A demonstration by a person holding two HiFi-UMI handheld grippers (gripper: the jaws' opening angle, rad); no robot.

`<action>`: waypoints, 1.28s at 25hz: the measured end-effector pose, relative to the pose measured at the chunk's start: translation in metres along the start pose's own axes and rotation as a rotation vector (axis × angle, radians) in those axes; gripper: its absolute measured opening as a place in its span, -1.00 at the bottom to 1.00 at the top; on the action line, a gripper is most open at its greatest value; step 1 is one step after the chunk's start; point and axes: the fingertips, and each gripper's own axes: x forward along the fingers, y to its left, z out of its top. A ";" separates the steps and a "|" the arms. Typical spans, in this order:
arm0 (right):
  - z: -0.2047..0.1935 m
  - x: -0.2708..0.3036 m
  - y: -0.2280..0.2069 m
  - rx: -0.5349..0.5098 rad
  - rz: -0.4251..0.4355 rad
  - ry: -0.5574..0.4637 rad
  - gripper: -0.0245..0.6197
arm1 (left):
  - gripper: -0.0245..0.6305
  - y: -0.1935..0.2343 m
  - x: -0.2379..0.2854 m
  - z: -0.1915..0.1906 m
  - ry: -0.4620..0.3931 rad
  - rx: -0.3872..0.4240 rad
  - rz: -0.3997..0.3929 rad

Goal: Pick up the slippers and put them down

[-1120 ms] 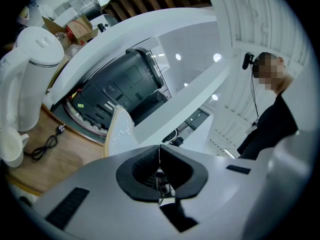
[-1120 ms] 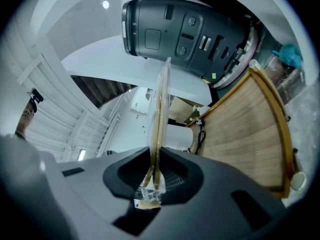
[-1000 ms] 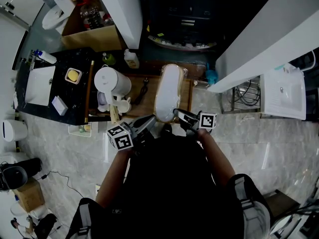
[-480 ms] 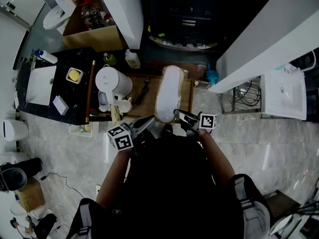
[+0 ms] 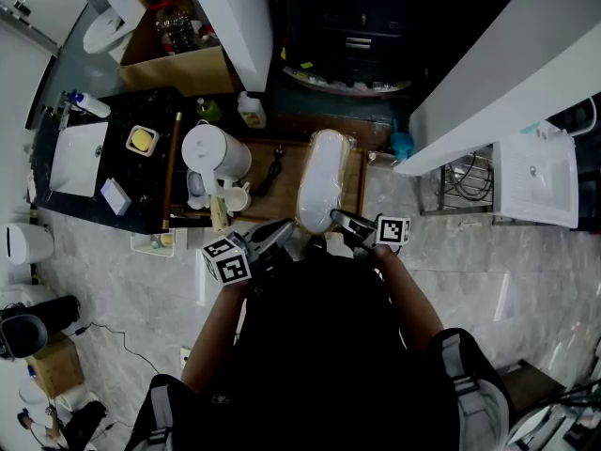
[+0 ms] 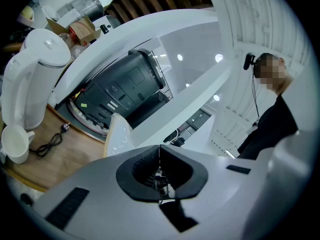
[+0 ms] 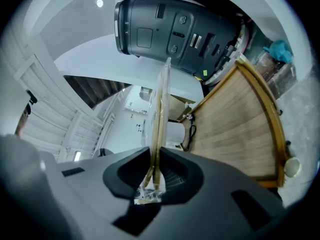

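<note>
Slippers: pack of slippers (image 5: 319,180), pale, in clear wrap, over the wooden worktop (image 5: 282,178). Broad face shows to the head view.

Right gripper: right gripper (image 5: 336,218) pinches the near end of the pack. In its own view the jaws are pressed on the crumpled wrap and the thin soles (image 7: 159,109), which rise edge-on from between them.

Left gripper: left gripper (image 6: 159,151) has its jaws pressed together with nothing between them. It sits just left of the pack's near end (image 5: 285,231), apart from it.

Long axis: runs away from the person, from the right gripper's tips out across the worktop toward the dark machine (image 5: 346,36) at the back.

Which hand: the right one carries the whole pack by one end. The far end hangs free, unsupported.

Contact with worktop: cannot tell from any view whether the far end touches the wood or hangs just above it.

Neighbours: white kettle (image 5: 214,156), cup (image 5: 232,198) and a black cable (image 5: 271,169) lie to the left of the pack. The cable is nearest, the raised wooden rim (image 7: 265,109) close on the right.

Step, as judged: put-down half of the task, pack in hand above its landing strip.

Next move, as judged: lower along the same axis, lay the far end first, then release.

Risk, as judged: grip is mostly on wrap, so the pack may swing or slide sideways onto the cable.
</note>
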 end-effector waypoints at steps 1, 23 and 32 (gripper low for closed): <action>-0.002 0.000 -0.003 0.012 -0.014 0.001 -0.70 | -0.89 0.000 0.000 0.000 0.001 0.000 0.000; -0.025 0.010 -0.039 0.065 -0.144 0.036 -0.70 | -0.89 0.004 -0.021 0.013 -0.009 0.017 0.016; -0.030 0.020 -0.043 0.083 -0.161 0.003 -0.70 | -0.89 0.004 -0.025 0.019 0.019 0.014 -0.011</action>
